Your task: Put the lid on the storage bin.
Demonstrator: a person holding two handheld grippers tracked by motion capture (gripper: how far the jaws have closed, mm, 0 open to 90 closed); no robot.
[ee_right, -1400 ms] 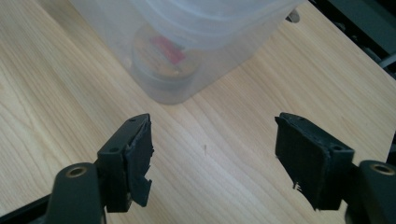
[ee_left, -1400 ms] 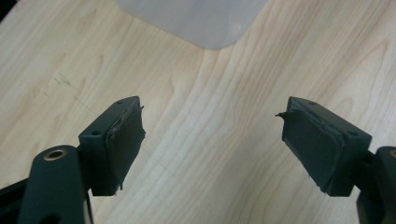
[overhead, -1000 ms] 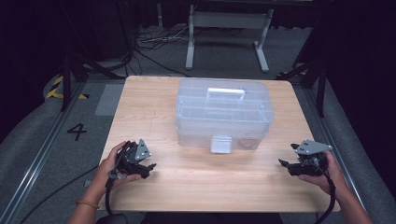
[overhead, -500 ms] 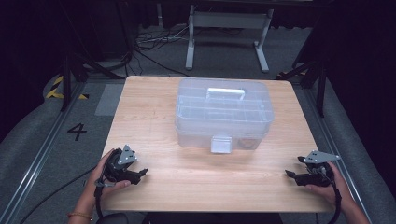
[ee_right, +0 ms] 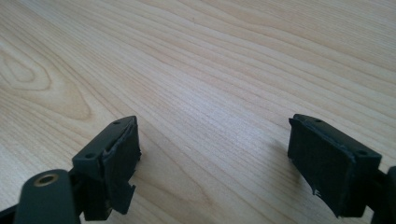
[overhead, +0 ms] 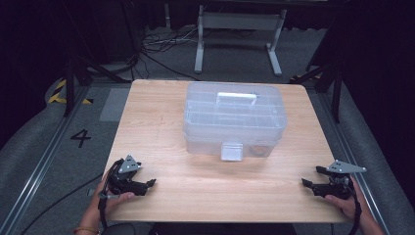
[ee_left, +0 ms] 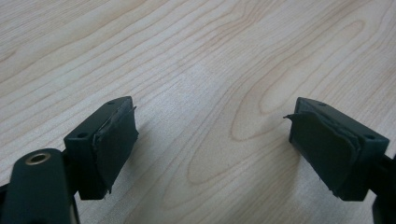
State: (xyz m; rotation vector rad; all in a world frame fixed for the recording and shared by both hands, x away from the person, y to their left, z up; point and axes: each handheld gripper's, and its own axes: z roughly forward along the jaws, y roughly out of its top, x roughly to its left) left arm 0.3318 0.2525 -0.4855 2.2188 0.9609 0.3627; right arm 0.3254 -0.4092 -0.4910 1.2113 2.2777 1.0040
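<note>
A clear plastic storage box [overhead: 235, 117] with a white handle on its lid and a white latch [overhead: 231, 152] on its near side stands shut at the middle of the wooden table [overhead: 210, 191]. My left gripper [overhead: 148, 183] lies low at the near left corner of the table, held by a hand and pointing right. Its jaws are open on bare wood, as the left gripper view [ee_left: 212, 116] shows. My right gripper [overhead: 311, 177] lies at the near right corner and points left. Its jaws have just been opening and stand wide apart [ee_right: 215, 128] with nothing between them.
Bare wood lies between the two grippers in front of the box. Beyond the table's far edge are a metal stand [overhead: 237, 29] and cables on the grey floor. A floor mark "4" [overhead: 80, 138] lies to the left.
Both hands have come down and back toward the near edge of the table, the left drifting left and the right drifting right. The box has not moved.
</note>
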